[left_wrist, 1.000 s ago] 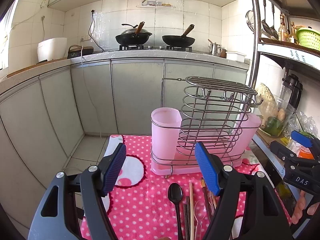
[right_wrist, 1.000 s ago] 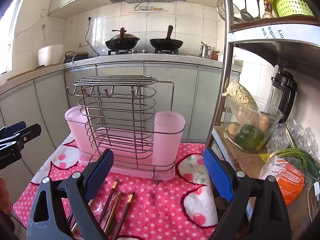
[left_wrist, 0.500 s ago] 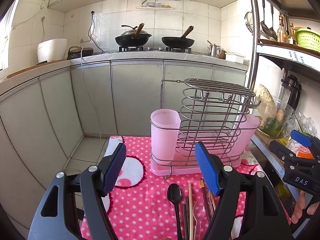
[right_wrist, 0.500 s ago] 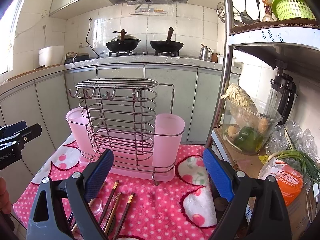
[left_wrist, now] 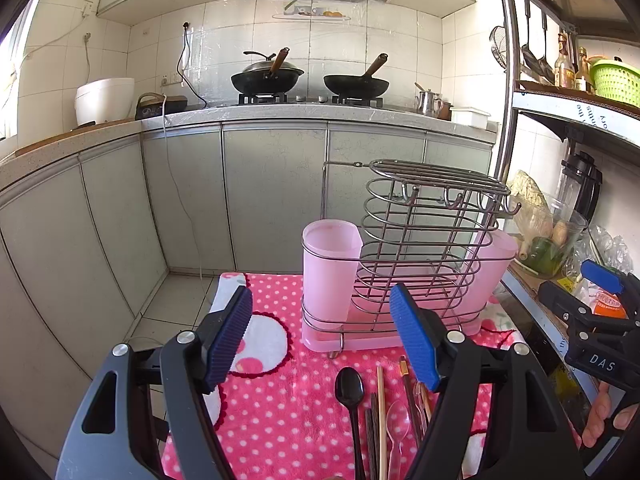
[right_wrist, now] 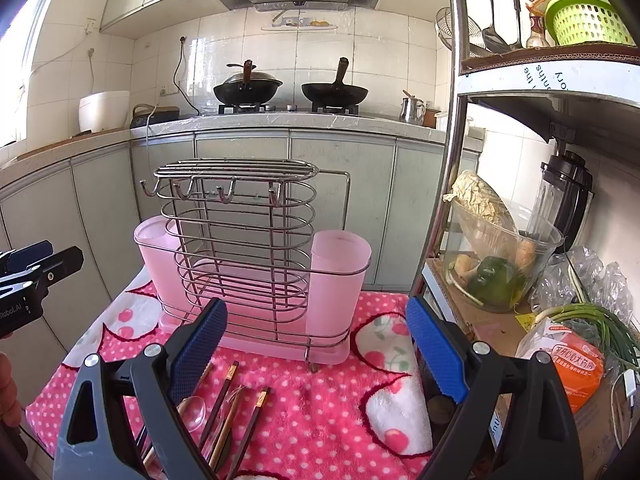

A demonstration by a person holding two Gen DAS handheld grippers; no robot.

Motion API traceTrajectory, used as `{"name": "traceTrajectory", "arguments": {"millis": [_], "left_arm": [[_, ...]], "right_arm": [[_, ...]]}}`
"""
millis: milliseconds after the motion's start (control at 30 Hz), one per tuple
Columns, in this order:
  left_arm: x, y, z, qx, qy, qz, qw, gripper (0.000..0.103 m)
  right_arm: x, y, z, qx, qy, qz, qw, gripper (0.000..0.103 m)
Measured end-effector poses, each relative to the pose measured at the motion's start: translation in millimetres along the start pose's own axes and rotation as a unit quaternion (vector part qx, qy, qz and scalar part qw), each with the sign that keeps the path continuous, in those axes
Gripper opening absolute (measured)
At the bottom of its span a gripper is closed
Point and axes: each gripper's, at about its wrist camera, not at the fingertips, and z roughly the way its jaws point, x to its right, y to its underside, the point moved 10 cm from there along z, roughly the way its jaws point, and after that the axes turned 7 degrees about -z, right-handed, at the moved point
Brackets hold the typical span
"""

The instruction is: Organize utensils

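Observation:
A wire utensil rack (left_wrist: 424,240) (right_wrist: 240,240) with two pink cups (left_wrist: 330,264) (right_wrist: 338,280) stands on a pink polka-dot cloth (left_wrist: 280,408) (right_wrist: 320,392). In front of it lie a black spoon (left_wrist: 350,394), a clear spoon (left_wrist: 398,420) (right_wrist: 192,408) and several chopsticks (left_wrist: 382,412) (right_wrist: 240,412). My left gripper (left_wrist: 322,344) hovers open above the cloth, left of the utensils. My right gripper (right_wrist: 316,352) is open too, above the cloth to the right of the chopsticks. Each gripper shows at the edge of the other's view (left_wrist: 596,320) (right_wrist: 28,276).
Grey cabinets (left_wrist: 272,188) and a counter with two woks (left_wrist: 268,76) stand behind. A metal shelf at right holds a glass bowl of vegetables (right_wrist: 492,264), a blender (right_wrist: 568,196), green onions (right_wrist: 600,320) and an orange packet (right_wrist: 572,372). A hand (left_wrist: 600,420) holds the right gripper.
Both views have shifted slightly; the rack sits a little lower in them. Nothing on the cloth has moved and both grippers stay open.

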Motion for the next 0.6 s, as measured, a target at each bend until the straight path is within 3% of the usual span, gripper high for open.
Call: {"name": "traceTrajectory", "arguments": {"millis": [600], "left_arm": [[-0.8, -1.0, -3.1, -0.001, 0.001, -0.002, 1.0, 0.072]], "right_arm": [[0.1, -2.7, -3.4, 0.003, 0.0, -0.002, 1.0, 0.09]]}}
